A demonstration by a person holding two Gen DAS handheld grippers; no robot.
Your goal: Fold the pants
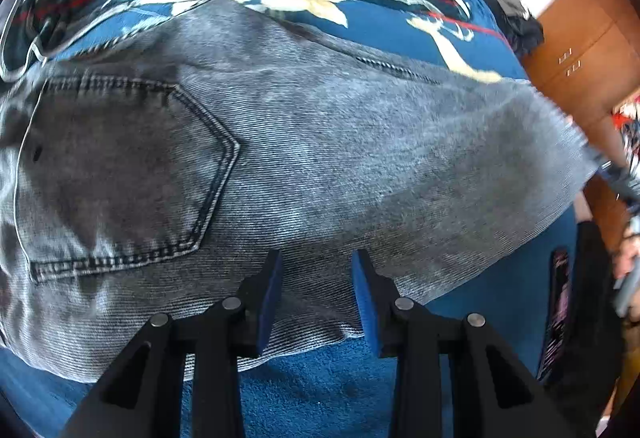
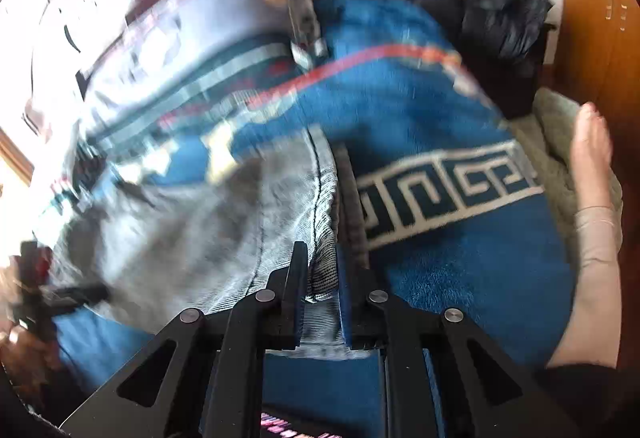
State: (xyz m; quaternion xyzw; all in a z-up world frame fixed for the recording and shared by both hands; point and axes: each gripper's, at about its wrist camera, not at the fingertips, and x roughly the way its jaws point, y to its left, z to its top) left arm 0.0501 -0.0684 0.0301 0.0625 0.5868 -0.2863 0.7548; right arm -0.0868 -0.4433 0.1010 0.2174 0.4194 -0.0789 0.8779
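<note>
Grey denim pants (image 1: 320, 157) lie spread on a blue patterned blanket (image 1: 320, 390), with a back pocket (image 1: 120, 173) facing up at the left. My left gripper (image 1: 316, 258) hovers open over the pants' near edge; its blue pads stand apart and the cloth lies under the gap, not pinched. In the right wrist view, the pants (image 2: 200, 238) run away to the left. My right gripper (image 2: 320, 250) is shut on a stitched edge of the denim, which is bunched between its fingers above the blanket (image 2: 460, 278).
A phone (image 1: 558, 302) lies on the blanket near the bed's right side. Dark clothes (image 2: 500, 9) are piled at the far end, beside wooden drawers (image 1: 580, 49). A person's bare foot (image 2: 592, 165) rests at the right on a pale cloth.
</note>
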